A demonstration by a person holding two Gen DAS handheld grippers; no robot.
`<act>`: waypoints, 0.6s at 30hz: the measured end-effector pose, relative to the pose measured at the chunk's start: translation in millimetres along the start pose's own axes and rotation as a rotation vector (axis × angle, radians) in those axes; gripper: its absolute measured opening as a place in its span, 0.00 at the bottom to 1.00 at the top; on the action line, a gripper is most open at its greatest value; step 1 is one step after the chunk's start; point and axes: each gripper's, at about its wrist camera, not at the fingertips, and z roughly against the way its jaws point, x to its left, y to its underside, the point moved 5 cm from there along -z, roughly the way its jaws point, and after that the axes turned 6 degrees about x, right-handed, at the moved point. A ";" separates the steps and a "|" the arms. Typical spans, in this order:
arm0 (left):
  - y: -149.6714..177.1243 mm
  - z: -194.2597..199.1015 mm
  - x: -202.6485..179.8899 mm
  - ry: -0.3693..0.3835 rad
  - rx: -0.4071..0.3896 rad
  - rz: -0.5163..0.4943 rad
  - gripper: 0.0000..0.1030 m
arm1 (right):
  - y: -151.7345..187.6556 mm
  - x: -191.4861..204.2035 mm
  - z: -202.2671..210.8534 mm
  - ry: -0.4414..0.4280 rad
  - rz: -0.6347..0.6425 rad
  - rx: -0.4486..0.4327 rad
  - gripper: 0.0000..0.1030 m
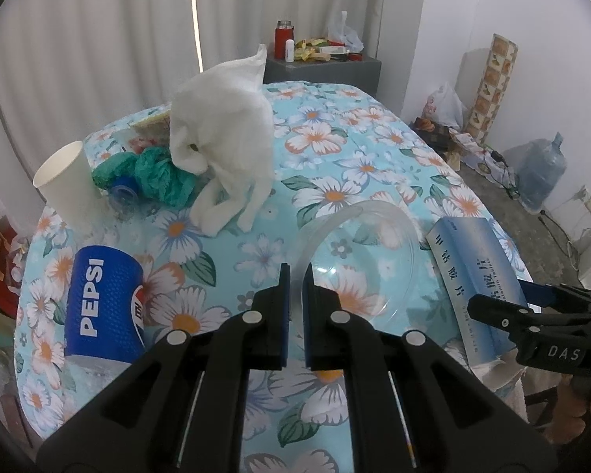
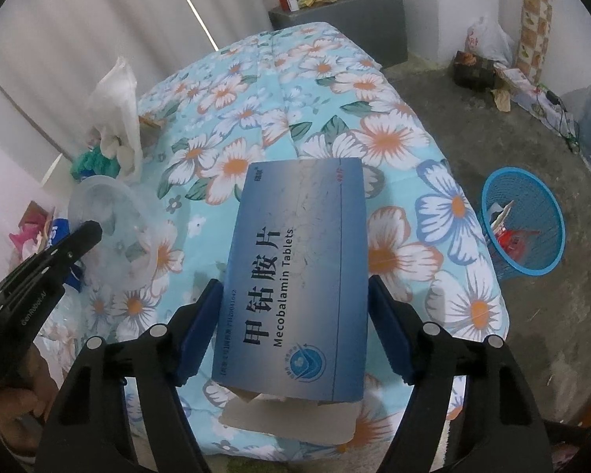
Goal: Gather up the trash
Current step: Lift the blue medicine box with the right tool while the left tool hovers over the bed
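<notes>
My right gripper (image 2: 295,315) is shut on a blue medicine box (image 2: 295,268) marked Mecobalamin Tablets and holds it above the floral tablecloth (image 2: 295,90). The box also shows at the right of the left wrist view (image 1: 476,272). My left gripper (image 1: 295,280) is nearly shut, its jaws on either side of the rim of a clear plastic bowl (image 1: 358,260). A Pepsi can (image 1: 102,303) lies at the left. A white paper cup (image 1: 69,185), green netting (image 1: 157,173) and crumpled white tissue (image 1: 224,146) lie beyond.
A blue mesh waste basket (image 2: 524,224) with some trash in it stands on the concrete floor to the right of the table. A grey cabinet (image 2: 342,19) with bottles stands behind the table. Bags and a water jug (image 1: 539,173) line the right wall.
</notes>
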 end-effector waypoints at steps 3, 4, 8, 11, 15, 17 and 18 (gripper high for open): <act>-1.8 1.3 0.6 -0.008 -0.007 -0.007 0.04 | -0.2 -1.9 2.8 -0.006 -0.003 -0.008 0.69; -1.7 1.9 -0.3 -0.010 -0.009 -0.008 0.04 | -0.3 -2.6 3.4 -0.007 -0.005 -0.011 0.69; -2.7 3.9 0.4 -0.023 -0.020 -0.019 0.04 | -0.7 -5.4 5.5 -0.011 -0.011 -0.018 0.68; -3.0 5.1 0.0 -0.028 -0.026 -0.024 0.04 | -1.2 -7.1 7.4 -0.017 -0.017 -0.021 0.68; -4.0 8.3 -1.6 -0.043 -0.041 -0.039 0.04 | -1.7 -9.6 11.6 -0.022 -0.020 -0.032 0.68; -4.5 10.8 -2.1 -0.045 -0.046 -0.042 0.04 | -2.3 -10.7 13.3 -0.025 -0.023 -0.037 0.68; -3.6 13.3 -4.4 -0.048 -0.049 -0.045 0.04 | -2.4 -11.2 14.2 -0.027 -0.024 -0.039 0.68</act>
